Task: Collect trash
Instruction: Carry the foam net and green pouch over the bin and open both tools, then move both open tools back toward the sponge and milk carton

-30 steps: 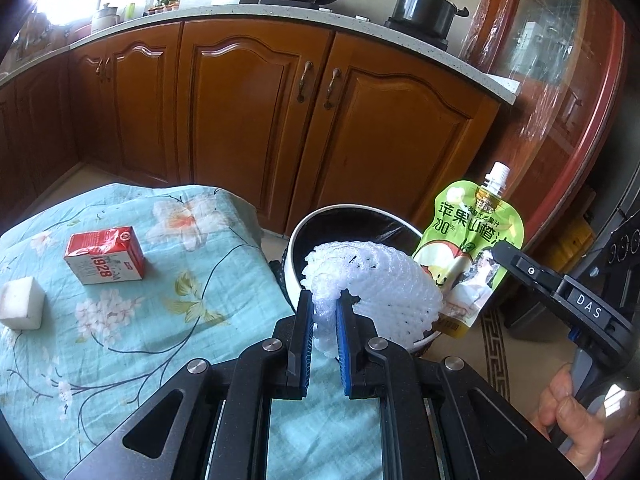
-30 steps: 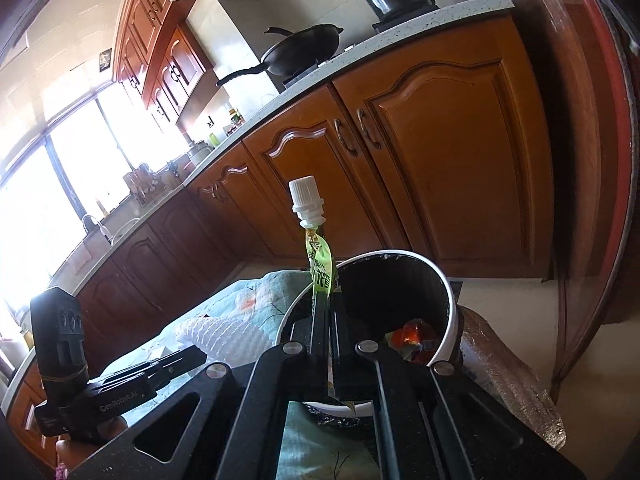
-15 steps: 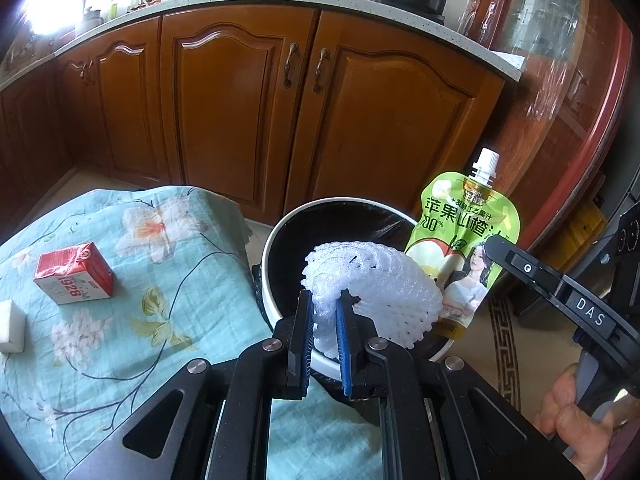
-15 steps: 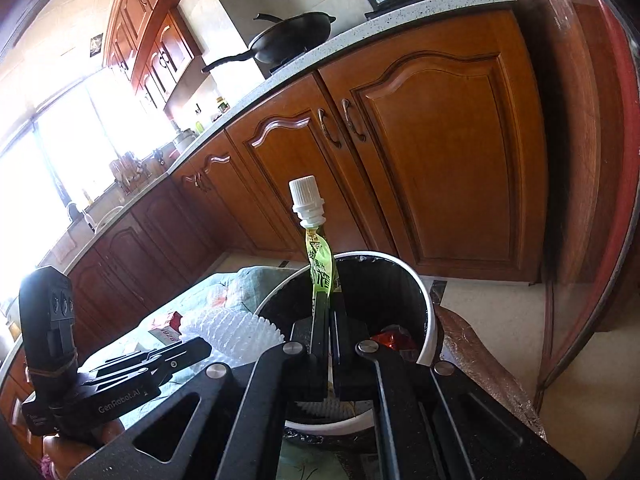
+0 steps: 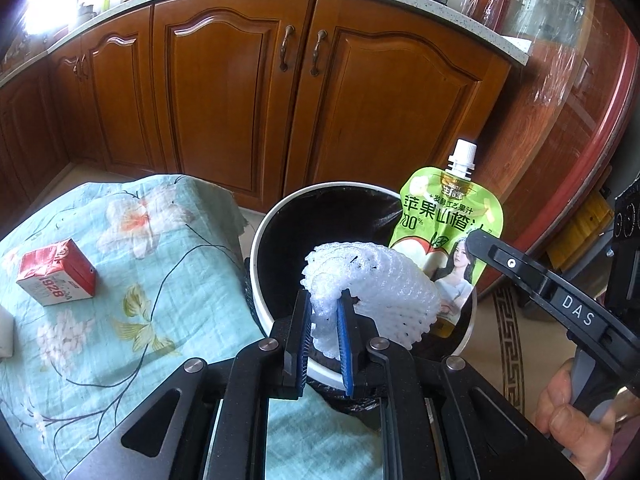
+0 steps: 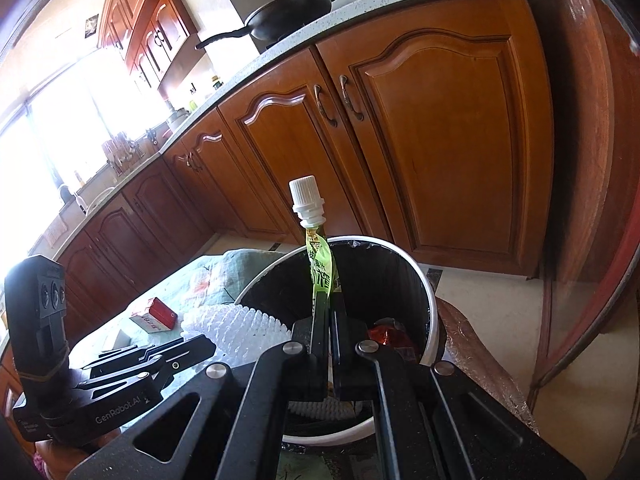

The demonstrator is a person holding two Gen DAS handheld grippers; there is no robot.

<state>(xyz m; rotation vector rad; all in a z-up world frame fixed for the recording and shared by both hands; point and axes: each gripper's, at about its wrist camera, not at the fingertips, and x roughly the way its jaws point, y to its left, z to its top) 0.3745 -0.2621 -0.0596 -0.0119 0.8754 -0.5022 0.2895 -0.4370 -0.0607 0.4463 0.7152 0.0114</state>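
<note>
My left gripper [image 5: 324,308] holds a white foam fruit net [image 5: 372,280] over the near rim of a white bin with a black liner [image 5: 264,240]. Its jaws are opening, and the net is still caught between the blue pads. My right gripper [image 6: 329,304] is shut on the lower edge of a green juice pouch with a white cap [image 6: 320,268], upright above the bin [image 6: 428,292]. The left wrist view shows the pouch [image 5: 444,224] over the bin's right side. The right wrist view shows the net [image 6: 236,328] at the bin's left rim.
A red and white carton [image 5: 56,276] and a white block [image 5: 5,332] lie on the floral teal cloth [image 5: 140,280] left of the bin. Red wrapping [image 6: 384,334] lies inside the bin. Wooden cabinets stand behind. A person's hand [image 5: 568,412] grips the right handle.
Both grippers have come forward and down over the bin, which now looks larger and closer. The gap between the left pads has widened a little around the foam net.
</note>
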